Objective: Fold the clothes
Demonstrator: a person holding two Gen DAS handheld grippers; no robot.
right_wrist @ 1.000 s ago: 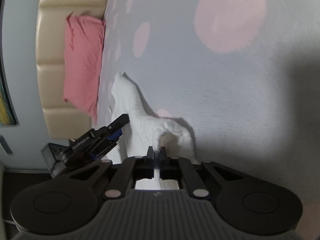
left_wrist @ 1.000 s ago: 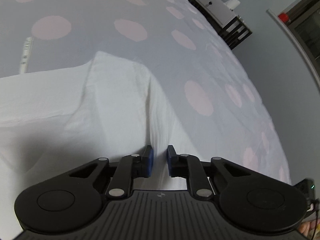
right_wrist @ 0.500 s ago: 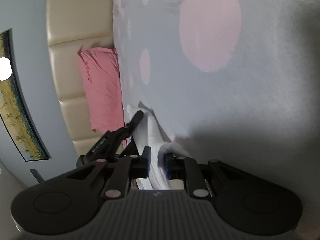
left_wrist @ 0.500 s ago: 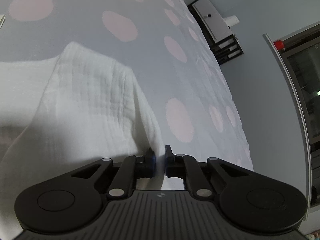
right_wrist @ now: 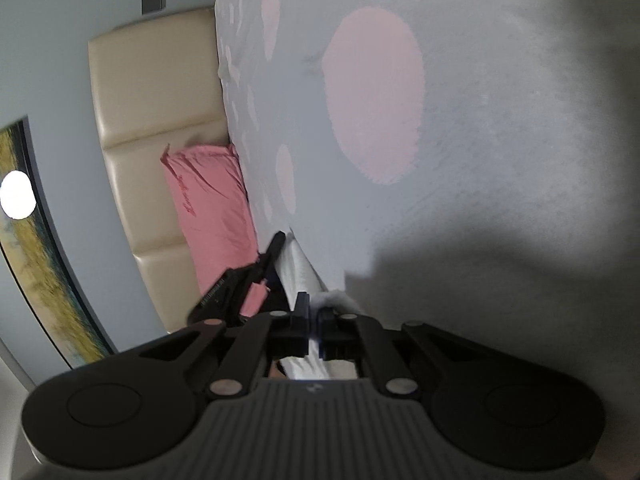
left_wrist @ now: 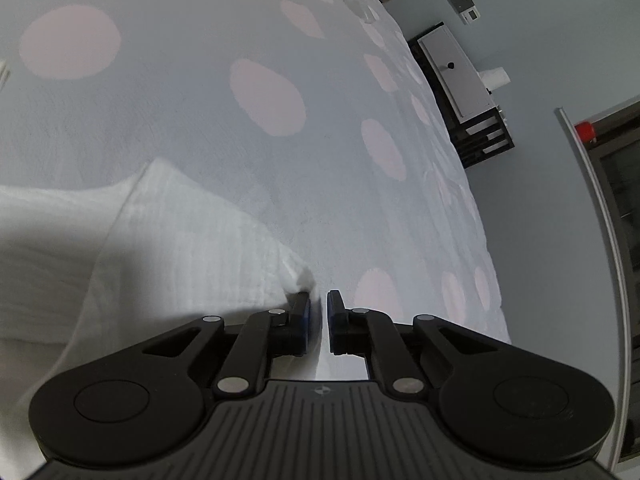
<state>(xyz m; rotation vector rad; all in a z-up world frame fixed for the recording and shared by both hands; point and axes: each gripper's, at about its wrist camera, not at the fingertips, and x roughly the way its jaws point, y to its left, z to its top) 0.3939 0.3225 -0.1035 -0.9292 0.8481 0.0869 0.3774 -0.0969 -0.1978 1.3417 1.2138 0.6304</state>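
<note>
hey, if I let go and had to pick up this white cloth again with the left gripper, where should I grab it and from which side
Probably the near corner of the white cloth, where the left gripper already pinches it. The hem runs out to a thin free point there, slim enough for the narrow jaws. Come in low from the bare spotted bedspread side, fingers along the edge; the rest lies broad and flat, offering no lip.

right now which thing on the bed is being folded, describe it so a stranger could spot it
Start at the grey bedspread with big pink dots. On it lies a white garment of crinkled cloth, its edge pinched by the left gripper and right gripper. It is plain white, unlike the pink pillow.
</note>
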